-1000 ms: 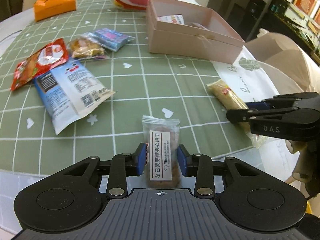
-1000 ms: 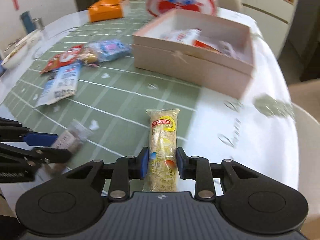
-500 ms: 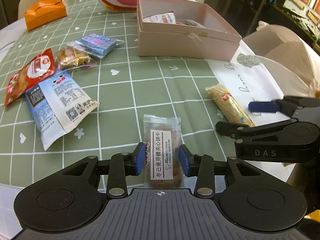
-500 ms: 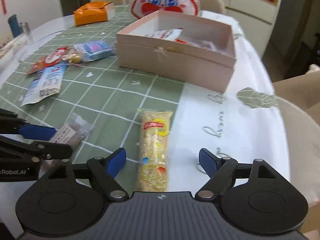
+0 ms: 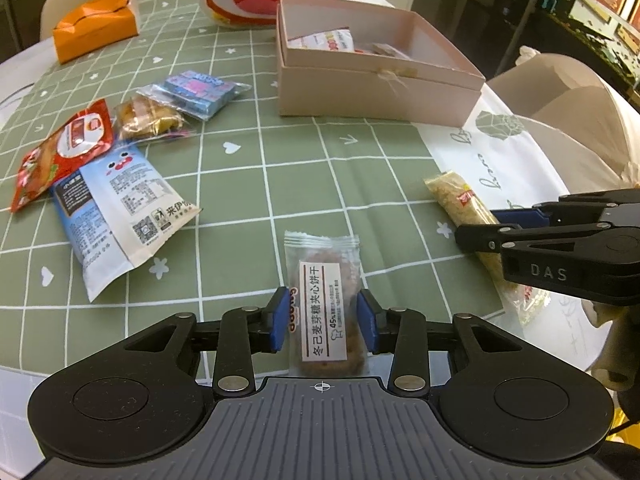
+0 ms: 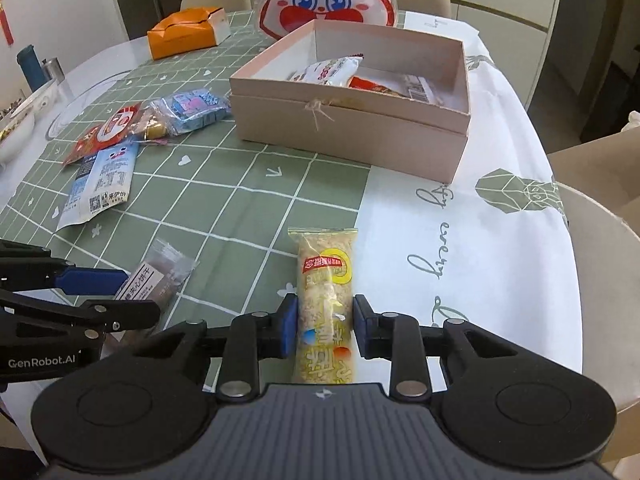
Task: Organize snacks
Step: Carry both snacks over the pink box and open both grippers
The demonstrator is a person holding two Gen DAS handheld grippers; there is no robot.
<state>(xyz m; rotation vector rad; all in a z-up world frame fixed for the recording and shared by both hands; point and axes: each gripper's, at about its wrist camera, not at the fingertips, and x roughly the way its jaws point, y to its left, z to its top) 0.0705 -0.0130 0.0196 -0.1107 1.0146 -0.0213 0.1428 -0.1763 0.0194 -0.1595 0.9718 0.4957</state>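
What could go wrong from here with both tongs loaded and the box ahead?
1. The right tongs, just closed, pinch the yellow rice bar at its near end; it may droop or slip.
2. The left tongs clamp the biscuit packet; its contents could crack.
3. Side by side, they may collide near the pink box.

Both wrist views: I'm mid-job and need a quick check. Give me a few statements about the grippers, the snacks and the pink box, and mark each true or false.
1. The left gripper has its pads on a clear-wrapped brown biscuit packet. True.
2. The right gripper is empty. False: its jaws have just closed on the long yellow rice-cracker bar.
3. The pink box is open and already holds some snacks. True.
4. The blue-and-white snack bag lies inside the pink box. False: it lies on the green checked tablecloth, beside a red packet.
5. The orange box sits on top of the pink box. False: it stands apart, farther back on the table.
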